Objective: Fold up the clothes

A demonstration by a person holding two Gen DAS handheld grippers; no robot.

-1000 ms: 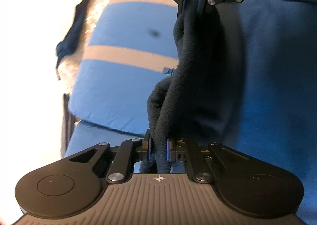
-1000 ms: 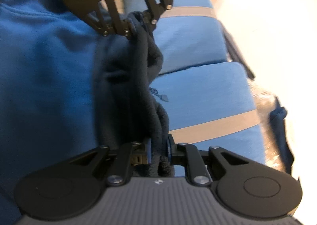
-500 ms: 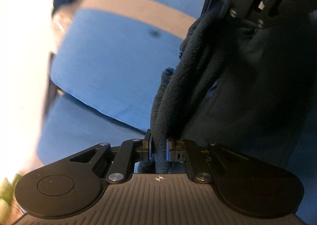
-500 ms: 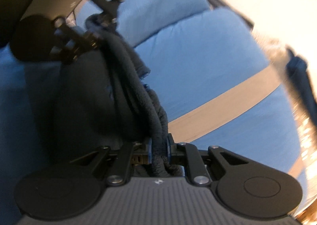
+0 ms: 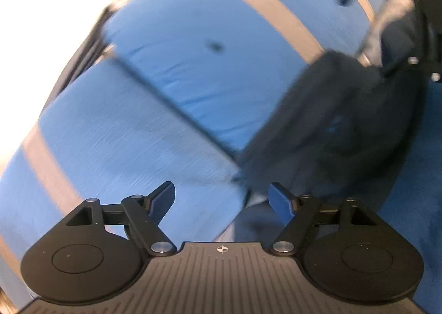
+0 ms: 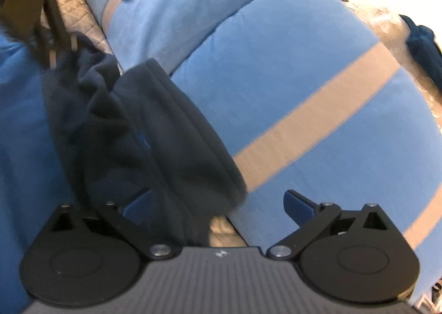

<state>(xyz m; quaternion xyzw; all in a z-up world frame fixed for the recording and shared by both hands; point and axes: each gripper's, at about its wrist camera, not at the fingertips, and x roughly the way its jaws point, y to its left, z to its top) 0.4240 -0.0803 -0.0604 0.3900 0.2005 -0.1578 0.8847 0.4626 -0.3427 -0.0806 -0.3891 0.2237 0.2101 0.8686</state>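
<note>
Currently, the left hand-held gripper point(image 5: 222, 198) and right hand-held gripper point(image 6: 218, 203) are both released; the dark fleece garment point(image 6: 165, 131) is bunched on the blue cushion point(image 6: 276, 65), at 10 o'clock in the right wrist view.

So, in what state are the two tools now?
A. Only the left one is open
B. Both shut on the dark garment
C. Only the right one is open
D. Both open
D: the left tool and right tool both stand spread apart, neither clamping the dark garment.
</note>
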